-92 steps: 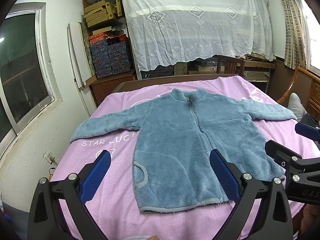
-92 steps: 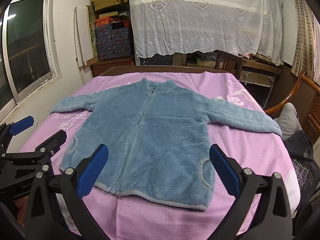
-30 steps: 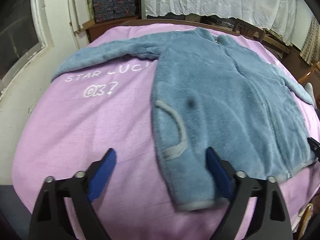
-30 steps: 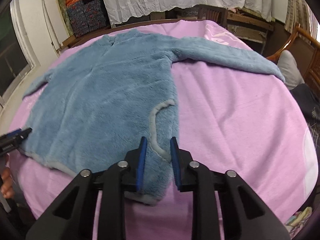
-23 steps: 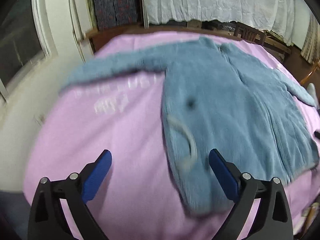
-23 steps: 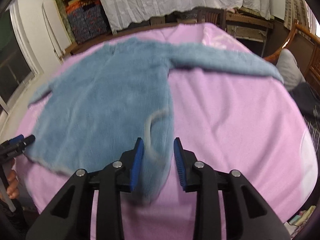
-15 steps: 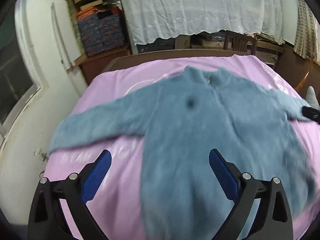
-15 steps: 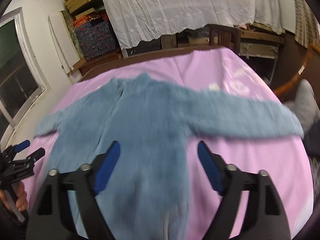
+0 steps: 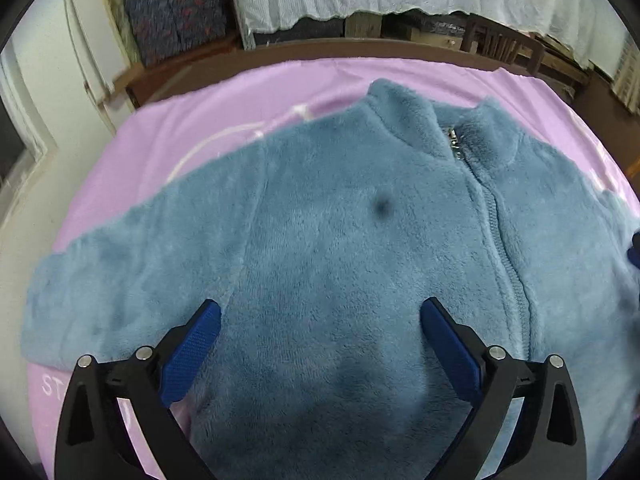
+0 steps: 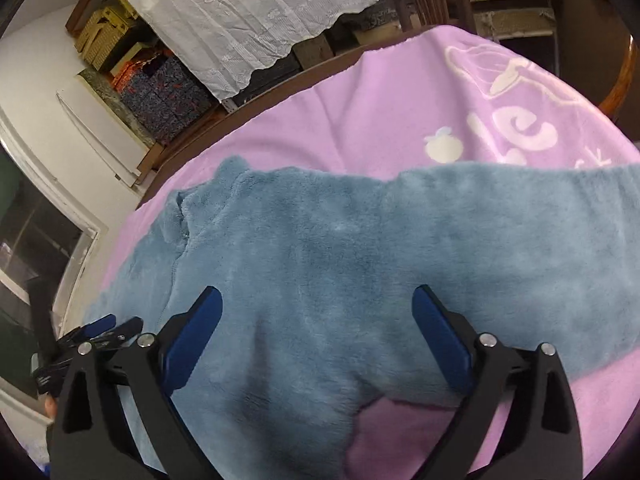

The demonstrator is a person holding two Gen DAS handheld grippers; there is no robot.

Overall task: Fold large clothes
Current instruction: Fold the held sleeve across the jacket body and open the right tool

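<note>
Blue fleece jacket (image 9: pixel 340 264) lies flat, zipped, on the pink-covered bed (image 10: pixel 360 120). The left claw (image 9: pixel 320 312) gapes wide above its chest; the right claw (image 10: pixel 316 300) (just opened, nothing between) hovers near the armpit. Next comes gripping a sleeve to fold inward.

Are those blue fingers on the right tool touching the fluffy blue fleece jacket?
Cannot tell. In the right wrist view the right gripper is open above the fluffy blue fleece jacket; no contact or gap shows.

A lived-in home bedroom: a bed under a pink blanket (image 10: pixel 360 120), lace-draped shelves (image 10: pixel 260 12), stacked storage boxes (image 10: pixel 168 92).
</note>
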